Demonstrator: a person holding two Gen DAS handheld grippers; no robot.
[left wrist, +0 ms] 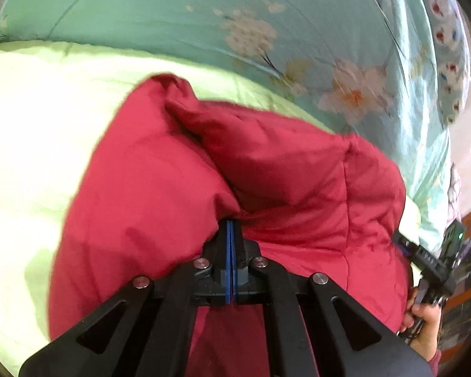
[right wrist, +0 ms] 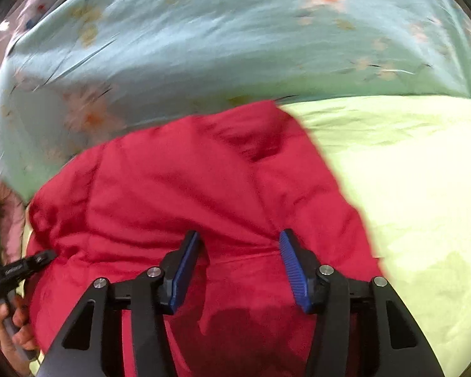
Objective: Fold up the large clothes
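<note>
I'm mid-fold on the red jacket (left wrist: 267,172), bunched on the bed's pale sheet (left wrist: 31,125). My left gripper (left wrist: 230,229) is pressed together on a fold of it. My right gripper (right wrist: 238,245) is spread over the fabric, gripping nothing. Next, I judge, the right must pinch an edge before carrying the fold over.

- My left gripper (left wrist: 230,229) points steeply down, its blue pads pressed together, pinching a fold of the red garment (left wrist: 282,169).
- My right gripper (right wrist: 240,245) also tilts down, jaws apart, red cloth lying between the pads.
- My right hand (left wrist: 424,323) wraps its handle.
- My left hand (right wrist: 15,323) grips its handle.
</note>
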